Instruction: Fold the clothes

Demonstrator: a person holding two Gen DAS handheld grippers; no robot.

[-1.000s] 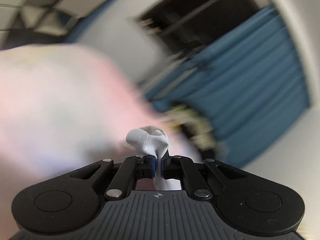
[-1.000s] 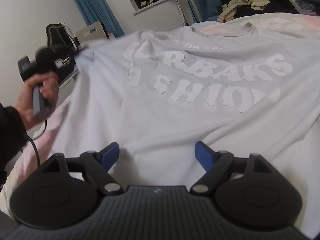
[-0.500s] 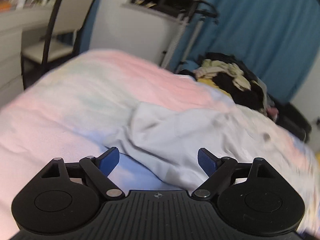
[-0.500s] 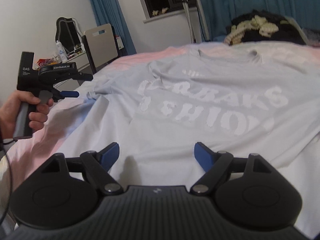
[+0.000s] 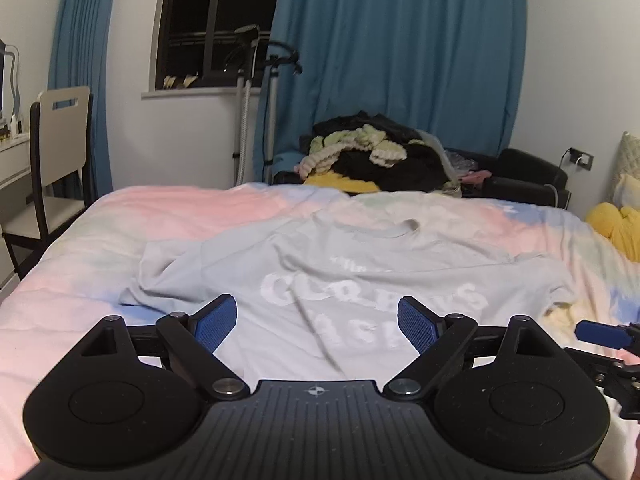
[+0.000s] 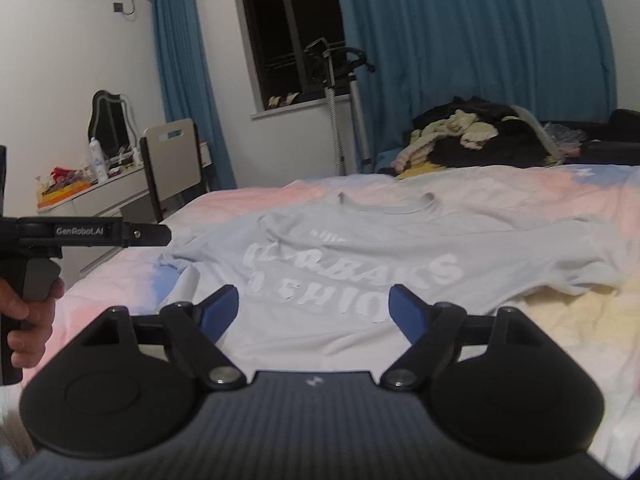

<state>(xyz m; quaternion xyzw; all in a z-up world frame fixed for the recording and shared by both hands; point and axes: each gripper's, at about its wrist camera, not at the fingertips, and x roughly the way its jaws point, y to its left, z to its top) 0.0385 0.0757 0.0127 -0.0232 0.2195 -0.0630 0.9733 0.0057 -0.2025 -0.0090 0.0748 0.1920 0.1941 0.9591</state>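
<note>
A pale grey T-shirt (image 5: 360, 280) lies spread on the bed (image 5: 160, 216), its neck opening toward the far edge and its white printed lettering (image 6: 352, 276) facing up. The lettering is creased, and only part of it can be read in either view. The sleeve on the left side of both views is bunched into loose folds, while the sleeve on the right lies flatter, its edge curling over the yellowish part of the pastel bedcover.

The left claw (image 5: 316, 322) hangs above the near part of the shirt with its blue pads (image 5: 214, 322) spread wide and nothing between them. The right claw (image 6: 314, 312) also stands wide over the lower hem area, empty, its pads clear of the cloth. In the right wrist view the left claw's black body shows at the left edge, held by a hand (image 6: 24, 312) wrapped around the handle. In the left wrist view a blue pad tip of the right claw peeks in at the right edge.

Beyond the bed sits a heap of dark and cream clothes (image 5: 372, 160), just in front of the blue curtains (image 5: 400, 60). A chair (image 5: 60, 140) stands at the left beside a white desk, and a garment steamer (image 6: 336, 80) stands below the dark window.
</note>
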